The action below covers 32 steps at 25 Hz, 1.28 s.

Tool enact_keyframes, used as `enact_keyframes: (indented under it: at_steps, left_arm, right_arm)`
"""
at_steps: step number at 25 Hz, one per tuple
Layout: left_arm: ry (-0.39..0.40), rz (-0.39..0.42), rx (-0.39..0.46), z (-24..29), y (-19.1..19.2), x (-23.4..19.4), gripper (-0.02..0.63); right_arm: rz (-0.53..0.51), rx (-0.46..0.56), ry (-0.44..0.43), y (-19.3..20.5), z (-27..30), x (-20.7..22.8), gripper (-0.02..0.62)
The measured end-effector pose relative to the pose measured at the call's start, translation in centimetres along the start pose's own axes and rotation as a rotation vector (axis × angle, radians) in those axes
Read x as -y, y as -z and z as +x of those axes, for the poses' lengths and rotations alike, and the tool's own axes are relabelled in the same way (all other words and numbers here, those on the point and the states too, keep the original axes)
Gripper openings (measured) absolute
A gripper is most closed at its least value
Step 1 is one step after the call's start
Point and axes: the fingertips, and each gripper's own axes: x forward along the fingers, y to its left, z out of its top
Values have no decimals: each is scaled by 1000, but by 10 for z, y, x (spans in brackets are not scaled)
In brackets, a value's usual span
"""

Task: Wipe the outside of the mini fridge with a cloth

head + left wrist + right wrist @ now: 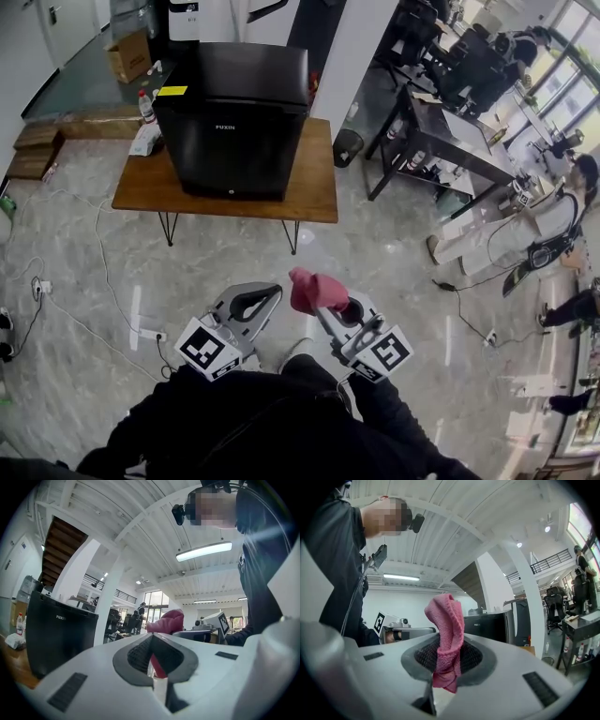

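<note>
Right gripper (330, 311) clamps pink cloth (313, 289); left gripper (269, 294) closed, empty. Mini fridge (234, 127) well apart: should approach, press cloth broadside, overlap strokes.

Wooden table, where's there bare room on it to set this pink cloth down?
The wooden table is bare right of the mini fridge, in a narrow strip before it, and at the near left corner. Crowded: the far left, where a bottle and white bag sit beside it.
</note>
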Motion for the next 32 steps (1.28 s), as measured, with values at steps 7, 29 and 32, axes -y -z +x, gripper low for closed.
enact_keyframes:
  at_steps: [7,29,32]
  left_arm:
    - [-51,3,9,56,-3,-48,6]
    - [-322,98,8,212,-78,-191,6]
    - [-327,110,12,214,-92,-220,6]
  right_arm:
    - [0,16,-23,-3,23,77,77]
    - [-53,89,-289,-82,122,268,78]
    - [-75,101,-287,-92,149,276,78]
